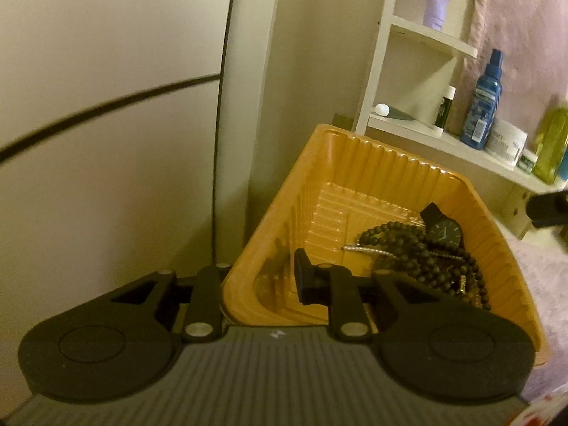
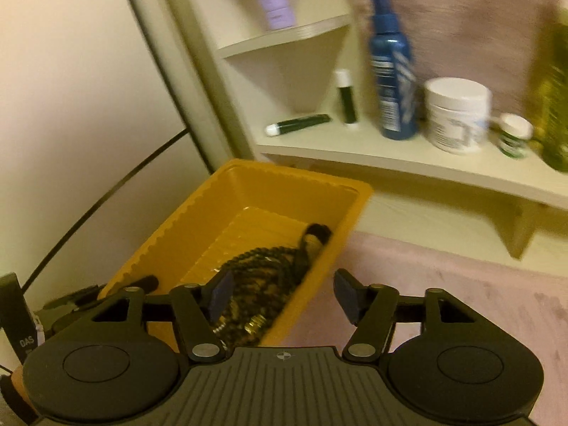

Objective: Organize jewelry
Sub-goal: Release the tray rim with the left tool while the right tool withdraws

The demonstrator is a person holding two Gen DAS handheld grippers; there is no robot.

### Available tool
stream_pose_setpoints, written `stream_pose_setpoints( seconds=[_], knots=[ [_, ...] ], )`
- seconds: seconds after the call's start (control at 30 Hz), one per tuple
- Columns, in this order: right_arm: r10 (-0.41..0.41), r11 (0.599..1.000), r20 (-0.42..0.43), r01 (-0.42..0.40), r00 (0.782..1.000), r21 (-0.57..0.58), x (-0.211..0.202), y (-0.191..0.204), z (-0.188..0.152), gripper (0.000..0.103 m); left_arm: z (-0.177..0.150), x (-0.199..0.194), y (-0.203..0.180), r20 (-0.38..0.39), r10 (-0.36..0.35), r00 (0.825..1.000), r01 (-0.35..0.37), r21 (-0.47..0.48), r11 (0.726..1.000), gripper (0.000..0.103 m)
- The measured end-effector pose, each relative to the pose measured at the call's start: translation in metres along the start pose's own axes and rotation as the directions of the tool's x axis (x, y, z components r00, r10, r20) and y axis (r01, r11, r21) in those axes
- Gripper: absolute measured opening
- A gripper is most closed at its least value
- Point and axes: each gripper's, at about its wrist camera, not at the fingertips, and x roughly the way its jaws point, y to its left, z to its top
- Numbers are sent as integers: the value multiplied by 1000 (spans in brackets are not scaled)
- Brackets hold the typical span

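Dim, yellowish indoor light; fisheye bending at the edges; motion blur across shelf bottles (image 2: 392, 67); dark vignetted corners.

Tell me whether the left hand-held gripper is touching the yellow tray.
Touching. The left wrist view shows the left hand-held gripper clamped across the yellow tray's near corner wall, one finger inside the tray, the other outside.

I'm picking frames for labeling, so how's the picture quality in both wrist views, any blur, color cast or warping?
Left wrist: dim, yellowish light; tray and watch fairly sharp, fisheye bends the wall lines. Right wrist: motion blur smears the blue bottle, the white jar and the beads; same warm cast.
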Motion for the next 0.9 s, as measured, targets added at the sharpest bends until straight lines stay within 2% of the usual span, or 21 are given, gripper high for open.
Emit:
stream_pose_setpoints(
  seconds=[0.03,0.17,0.23,0.3,0.37,0.43,0.57,0.7,0.9],
  knots=[
    [-6,1000,10,5,1000,14,-5,-2,-1,70,-2,-2,2,2,-8,1000,8,-7,1000,20],
    [-27,998,43,25,999,50,-23,-7,-9,76,-6,-4,6,-24,-60,998,59,-30,998,42],
    [-44,997,57,40,997,66,-33,-8,-13,77,-7,-7,8,-18,-67,998,66,-41,997,45],
    [-58,995,71,52,996,80,-44,-10,-19,79,-7,-13,11,-15,-67,998,66,-53,996,53],
    [-72,994,78,65,994,85,-54,-9,-24,81,-6,-21,13,-7,-56,998,56,-53,997,56],
    [-95,993,80,89,992,80,-63,-9,-31,81,-5,-30,13,-4,-53,999,52,-27,998,57],
    [-131,988,75,125,989,89,-84,-10,-48,82,2,-53,3,-14,5,1000,-4,54,999,58],
    [-198,977,53,192,979,91,-105,-8,-64,82,11,-77,-20,-31,47,998,-42,150,988,69],
    [-270,962,41,267,962,60,-137,-2,-85,82,21,-116,-64,-27,6,1000,-1,174,985,88]
  ],
)
